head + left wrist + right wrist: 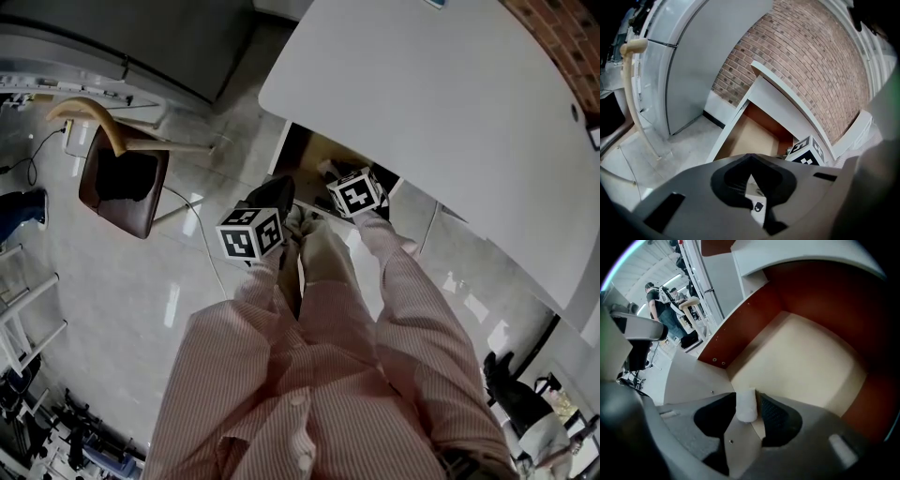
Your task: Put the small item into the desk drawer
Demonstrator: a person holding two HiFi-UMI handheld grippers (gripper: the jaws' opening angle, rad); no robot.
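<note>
striped sleeves (281, 375) fill the bottom of the head view, with both grippers held out at 12 o'clock toward the open drawer (811, 357) under the white desk (441, 103), which spreads across 1 to 3 o'clock. a brown chair (122, 183) stands well apart at 9 o'clock.

the right gripper (749, 398) has its jaws clenched on the small item (746, 406), a short white cylinder pinched across its round sides and standing roughly upright between the pads. it hangs over the drawer's near edge, with the pale drawer floor opening out from 12 to 3 o'clock beyond it. the left gripper (750, 169) has its jaw tips pressed together on nothing and points at the drawer from the side, a brick wall (811, 61) behind at 1 o'clock.

the item looks light and perhaps slightly soft, so a gentle squeeze across the sides should be enough. being round, it will likely roll once let go, so it is best released low over the drawer floor.
</note>
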